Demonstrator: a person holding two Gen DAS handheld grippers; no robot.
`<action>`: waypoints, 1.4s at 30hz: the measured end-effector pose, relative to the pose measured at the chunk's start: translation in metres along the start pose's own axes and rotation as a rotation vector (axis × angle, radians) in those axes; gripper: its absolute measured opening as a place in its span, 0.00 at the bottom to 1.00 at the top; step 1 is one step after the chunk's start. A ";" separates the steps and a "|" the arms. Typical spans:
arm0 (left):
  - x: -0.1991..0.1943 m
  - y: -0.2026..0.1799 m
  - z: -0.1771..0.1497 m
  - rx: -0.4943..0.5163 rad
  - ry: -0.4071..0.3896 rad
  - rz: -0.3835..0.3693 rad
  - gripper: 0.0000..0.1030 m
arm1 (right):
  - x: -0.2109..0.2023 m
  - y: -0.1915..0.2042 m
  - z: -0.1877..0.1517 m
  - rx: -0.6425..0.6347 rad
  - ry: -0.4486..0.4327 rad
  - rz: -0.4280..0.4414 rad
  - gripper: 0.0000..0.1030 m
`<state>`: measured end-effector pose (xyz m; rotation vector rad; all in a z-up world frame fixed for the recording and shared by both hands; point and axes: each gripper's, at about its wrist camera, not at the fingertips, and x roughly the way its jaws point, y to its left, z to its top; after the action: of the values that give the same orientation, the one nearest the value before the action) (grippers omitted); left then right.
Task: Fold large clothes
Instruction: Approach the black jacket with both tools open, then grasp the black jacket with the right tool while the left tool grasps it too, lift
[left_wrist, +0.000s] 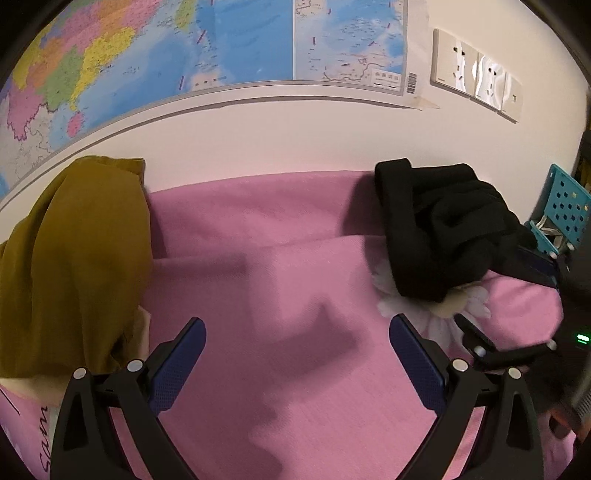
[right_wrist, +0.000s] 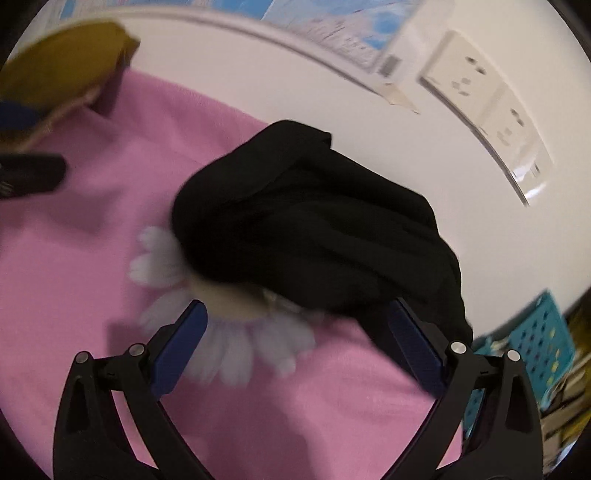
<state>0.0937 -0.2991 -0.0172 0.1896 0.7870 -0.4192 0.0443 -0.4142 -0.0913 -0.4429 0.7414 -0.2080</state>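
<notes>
My left gripper (left_wrist: 297, 338) points forward and down, its blue-padded fingers (left_wrist: 177, 365) spread wide, gripping nothing. My right gripper (right_wrist: 297, 338) is angled likewise, jaws equally parted and empty, its view slightly motion-blurred.

I count one pink garment (left_wrist: 295, 258) with one daisy print (right_wrist: 229, 354) | one black garment (left_wrist: 443, 229) | one mustard garment (left_wrist: 74, 258) | one wall map (left_wrist: 184, 55) | three socket plates (left_wrist: 476, 74) | one teal perforated basket (left_wrist: 565, 206) | two grippers, left gripper (left_wrist: 297, 339) and right gripper (right_wrist: 297, 325).
</notes>
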 end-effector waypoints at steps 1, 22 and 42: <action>0.001 0.001 0.001 0.003 -0.003 0.001 0.93 | 0.008 0.003 0.003 -0.026 0.000 0.005 0.91; 0.022 0.007 0.009 -0.011 0.026 0.011 0.93 | 0.024 -0.044 0.006 0.032 -0.034 0.141 0.59; 0.008 -0.058 0.056 0.218 -0.195 -0.145 0.93 | -0.152 -0.269 0.018 0.525 -0.428 0.020 0.04</action>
<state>0.1096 -0.3713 0.0154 0.2911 0.5643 -0.6516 -0.0605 -0.5963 0.1355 0.0261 0.2514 -0.2685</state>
